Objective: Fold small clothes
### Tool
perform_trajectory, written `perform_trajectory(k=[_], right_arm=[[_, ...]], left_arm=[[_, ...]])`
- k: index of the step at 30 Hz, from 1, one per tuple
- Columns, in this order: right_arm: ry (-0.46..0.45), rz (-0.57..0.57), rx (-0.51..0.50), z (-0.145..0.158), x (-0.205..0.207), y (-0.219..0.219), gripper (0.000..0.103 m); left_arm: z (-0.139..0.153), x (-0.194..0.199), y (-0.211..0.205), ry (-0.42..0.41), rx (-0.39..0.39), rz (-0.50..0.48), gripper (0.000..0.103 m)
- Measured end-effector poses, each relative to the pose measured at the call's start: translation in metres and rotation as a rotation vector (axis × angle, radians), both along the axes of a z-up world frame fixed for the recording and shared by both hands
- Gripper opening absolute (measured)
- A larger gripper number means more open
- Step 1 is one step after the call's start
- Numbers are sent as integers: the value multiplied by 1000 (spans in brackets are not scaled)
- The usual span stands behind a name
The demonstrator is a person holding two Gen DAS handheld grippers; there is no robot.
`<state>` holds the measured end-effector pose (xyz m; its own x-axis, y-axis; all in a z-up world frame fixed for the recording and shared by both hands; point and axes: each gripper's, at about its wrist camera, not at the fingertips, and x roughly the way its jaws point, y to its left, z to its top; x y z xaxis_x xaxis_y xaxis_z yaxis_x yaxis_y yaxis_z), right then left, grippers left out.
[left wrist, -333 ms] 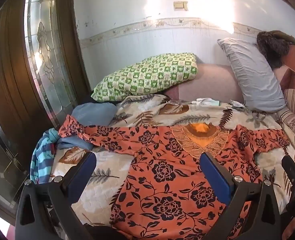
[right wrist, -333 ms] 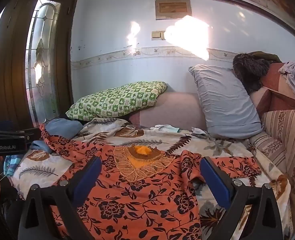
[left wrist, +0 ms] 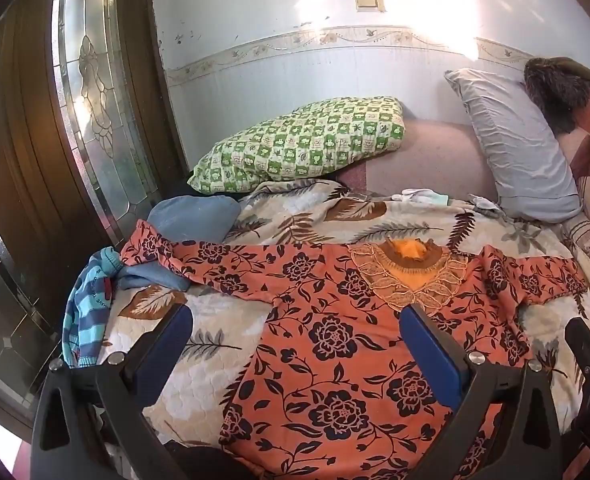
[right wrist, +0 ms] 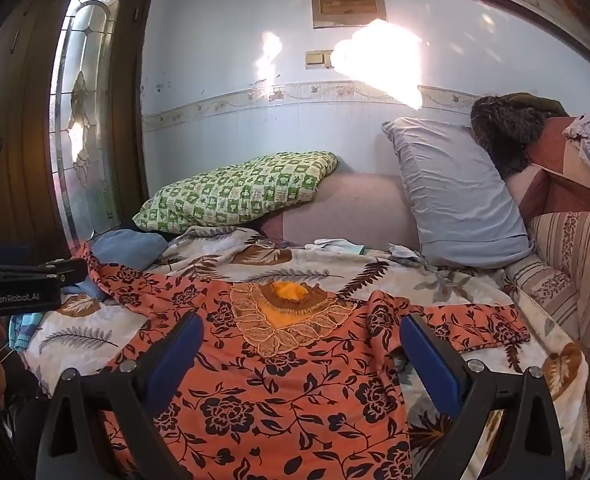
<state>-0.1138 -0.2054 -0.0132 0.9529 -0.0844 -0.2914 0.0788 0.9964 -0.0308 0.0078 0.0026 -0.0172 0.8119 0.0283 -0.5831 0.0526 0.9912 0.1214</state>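
Note:
An orange top with black flowers (left wrist: 335, 320) lies spread flat on the leaf-print bedspread (left wrist: 223, 328), sleeves out to both sides, lace collar (left wrist: 411, 276) toward the far side. It also shows in the right wrist view (right wrist: 275, 360). My left gripper (left wrist: 295, 344) is open and empty above the top's left body. My right gripper (right wrist: 301, 348) is open and empty above the top's right side, near the right sleeve (right wrist: 475, 328). The left gripper's body (right wrist: 19, 288) shows at the left edge of the right wrist view.
A blue striped garment (left wrist: 91, 304) and a blue cloth (left wrist: 191, 220) lie at the bed's left edge. A green checked pillow (left wrist: 303, 148) and a grey pillow (left wrist: 515, 144) lean at the back. Small white socks (left wrist: 419, 196) lie beyond the top. A striped sofa arm (right wrist: 575, 272) stands on the right.
Both grippers have shifted very slightly; the top lies as before.

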Motion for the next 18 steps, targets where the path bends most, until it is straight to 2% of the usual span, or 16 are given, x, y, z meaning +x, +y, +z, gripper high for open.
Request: perform_trajectory(k=[6, 18], right_arm=[[15, -13, 43, -1, 5, 2, 100], [37, -12, 44, -4, 8, 5, 100]], left_arm=[[-2, 1, 3, -3, 2, 7, 103], [-3, 1, 12, -20, -6, 39, 103]])
